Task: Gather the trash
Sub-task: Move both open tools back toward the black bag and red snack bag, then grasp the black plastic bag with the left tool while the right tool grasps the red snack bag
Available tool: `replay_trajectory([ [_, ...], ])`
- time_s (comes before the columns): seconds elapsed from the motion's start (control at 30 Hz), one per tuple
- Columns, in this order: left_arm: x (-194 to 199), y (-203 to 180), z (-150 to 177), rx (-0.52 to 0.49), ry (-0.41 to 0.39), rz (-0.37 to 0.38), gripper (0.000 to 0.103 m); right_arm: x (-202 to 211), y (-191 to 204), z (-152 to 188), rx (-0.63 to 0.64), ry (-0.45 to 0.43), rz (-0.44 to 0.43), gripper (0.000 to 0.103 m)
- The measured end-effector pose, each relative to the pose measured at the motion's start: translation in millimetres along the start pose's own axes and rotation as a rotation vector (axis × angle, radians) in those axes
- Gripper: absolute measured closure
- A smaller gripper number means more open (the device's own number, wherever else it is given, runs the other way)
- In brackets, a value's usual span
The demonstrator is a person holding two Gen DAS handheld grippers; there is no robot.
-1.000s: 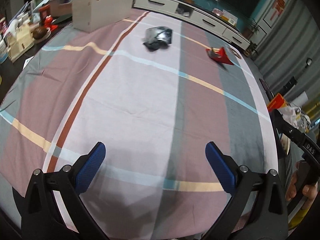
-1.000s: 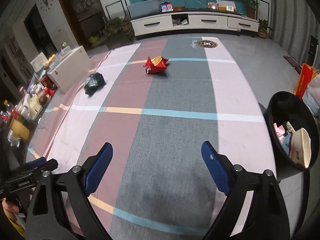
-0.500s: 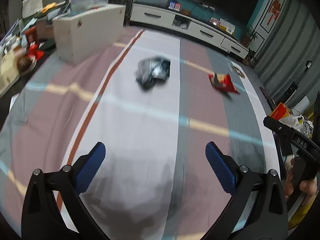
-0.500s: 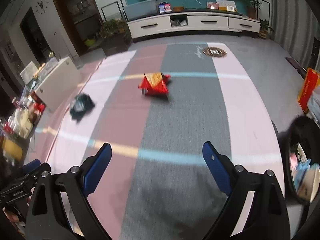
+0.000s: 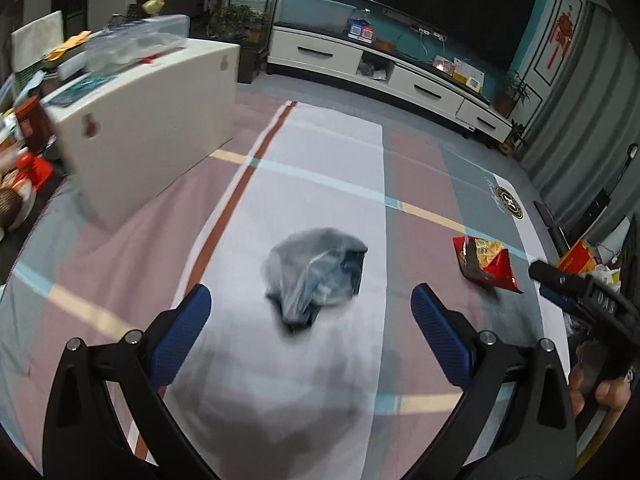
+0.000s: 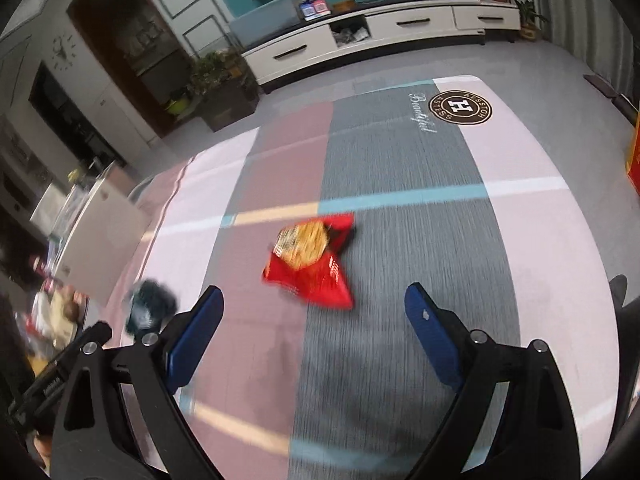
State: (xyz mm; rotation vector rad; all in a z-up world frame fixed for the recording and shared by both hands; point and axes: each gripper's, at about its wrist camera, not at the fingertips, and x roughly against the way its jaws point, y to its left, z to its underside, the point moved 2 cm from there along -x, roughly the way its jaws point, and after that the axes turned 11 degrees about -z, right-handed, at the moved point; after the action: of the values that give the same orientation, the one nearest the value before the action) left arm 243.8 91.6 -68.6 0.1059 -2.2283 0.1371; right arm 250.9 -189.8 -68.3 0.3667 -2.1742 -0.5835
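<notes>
A crumpled dark plastic bag point(image 5: 316, 276) lies on the striped rug point(image 5: 328, 168), just ahead of my left gripper point(image 5: 310, 304), which is open and empty with the bag between and beyond its blue pads. A red snack bag point(image 6: 310, 260) lies on the rug just ahead of my right gripper point(image 6: 314, 300), which is open and empty. The red snack bag also shows in the left wrist view point(image 5: 486, 264), to the right. The dark bag shows in the right wrist view point(image 6: 150, 308), at the left.
A white cabinet point(image 5: 148, 128) with clutter on top stands at the rug's left edge. A long white TV console point(image 5: 380, 76) lines the far wall. An orange box point(image 5: 576, 260) and bags sit at the right. The other gripper's body point(image 5: 592, 304) shows at right.
Both grippers have moved forward over the rug. The dark bag and the red snack bag are now much closer to the open jaws. The bin has left the right wrist view.
</notes>
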Motion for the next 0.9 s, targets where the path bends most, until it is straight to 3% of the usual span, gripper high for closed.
replay_trajectory([
  [0.1,-15,-4,-7,-0.002,0.001,-0.03,0.003,-13,-5,-11,-0.04,-0.001,-0.001,0.016],
  [0.4,-32,-11,-13,-0.021,-0.005,-0.064,0.004,-48,-21,-18,-0.16,0.052,-0.031,0.052],
  [0.47,-34,-10,-12,-0.023,0.0,-0.074,0.011,-51,-18,-15,-0.15,0.065,-0.031,0.056],
  [0.53,-37,-10,-10,-0.028,0.01,-0.077,0.03,-53,-17,-12,-0.145,0.079,-0.028,0.064],
  [0.57,-38,-10,-8,-0.029,0.015,-0.072,0.033,-54,-17,-10,-0.142,0.082,-0.024,0.068],
  [0.63,-38,-11,-6,-0.029,0.014,-0.059,0.048,-53,-15,-6,-0.12,0.081,-0.004,0.077],
  [0.73,-34,-13,-4,-0.04,0.007,-0.058,0.052,-47,-12,-3,-0.091,0.071,0.005,0.087],
  [0.9,-17,-12,2,-0.03,-0.007,-0.012,0.054,-24,-9,7,-0.063,0.046,-0.003,0.088],
])
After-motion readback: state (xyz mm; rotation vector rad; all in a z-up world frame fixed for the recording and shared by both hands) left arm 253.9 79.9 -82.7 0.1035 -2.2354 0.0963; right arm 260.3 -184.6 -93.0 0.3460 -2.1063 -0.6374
